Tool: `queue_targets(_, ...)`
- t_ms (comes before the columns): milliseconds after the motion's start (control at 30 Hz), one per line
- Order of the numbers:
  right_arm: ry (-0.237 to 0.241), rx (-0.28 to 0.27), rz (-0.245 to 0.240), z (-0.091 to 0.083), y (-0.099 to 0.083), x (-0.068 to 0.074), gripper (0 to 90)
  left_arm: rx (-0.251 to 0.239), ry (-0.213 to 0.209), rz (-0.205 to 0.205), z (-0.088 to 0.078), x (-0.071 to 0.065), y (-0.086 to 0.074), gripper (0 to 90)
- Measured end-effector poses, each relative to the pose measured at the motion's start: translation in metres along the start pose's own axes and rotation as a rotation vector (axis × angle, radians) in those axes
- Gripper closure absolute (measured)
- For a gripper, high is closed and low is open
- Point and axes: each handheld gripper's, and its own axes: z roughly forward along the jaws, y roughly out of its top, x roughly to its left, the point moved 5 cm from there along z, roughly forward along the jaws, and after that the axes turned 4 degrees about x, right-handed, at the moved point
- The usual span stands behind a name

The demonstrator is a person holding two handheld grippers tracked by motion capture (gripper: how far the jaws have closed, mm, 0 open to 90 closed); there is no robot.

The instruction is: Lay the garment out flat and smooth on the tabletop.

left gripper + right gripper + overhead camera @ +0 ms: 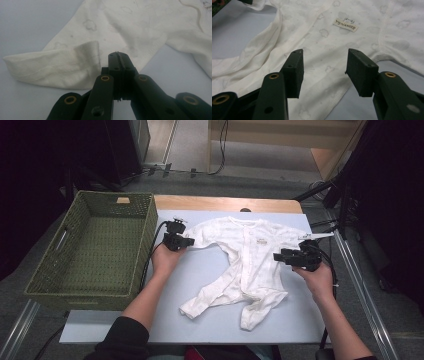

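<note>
High view: a white baby sleepsuit lies spread flat on the pale blue surface, its front up, sleeves out to either side and legs trailing toward the person. A green woven basket stands at the left, just beside the surface's edge, with its long side running along it.

The left hand-held gripper sits at the end of the garment's left sleeve, held by the person's left hand, with a black cable looping back from it along the basket. In the left gripper view, its jaws are pressed fully together, pad against pad, right beside the folded-back cuff of the sleeve. Whether a bit of cloth is pinched between them cannot be told; the pads meet at the sleeve's lower edge, and nothing shows plainly in the seam between them.

The right hand-held gripper is at the garment's other side, near the armpit, held by the right hand. In the right gripper view, its jaws stand apart, hovering over the cloud-printed body of the sleepsuit with nothing between the pads. A small sewn label lies on the chest ahead of them.
</note>
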Motion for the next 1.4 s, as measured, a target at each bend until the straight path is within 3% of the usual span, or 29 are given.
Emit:
queue_targets(267, -0.001, 0.004, 0.000, 0.000, -0.001, 0.001, 46.2, -0.017, -0.010, -0.023, -0.007, 0.001, -0.013, 89.9)
queue_targets(733, -0.001, 0.002, 0.006, -0.001, -0.002, 0.001, 46.2, -0.037, -0.047, -0.019, -0.017, -0.005, -0.025, 86.5)
queue_targets(867, 0.004, 0.003, 0.001, -0.002, -0.002, 0.003, 46.0, -0.043, -0.088, -0.024, -0.020, -0.008, -0.024, 79.5)
queue_targets(1100, 0.014, 0.011, -0.009, 0.000, -0.003, 0.010, 42.2, -0.036, -0.166, -0.015, -0.023, -0.018, -0.026, 57.9)
queue_targets(1233, 0.021, 0.018, -0.016, -0.001, -0.008, 0.015, 39.2, -0.039, -0.177, 0.006, -0.025, -0.021, -0.028, 46.3)
queue_targets(1400, 0.028, 0.014, -0.016, -0.002, -0.012, 0.020, 37.3, -0.031, -0.178, 0.024, -0.027, -0.024, -0.031, 42.9)
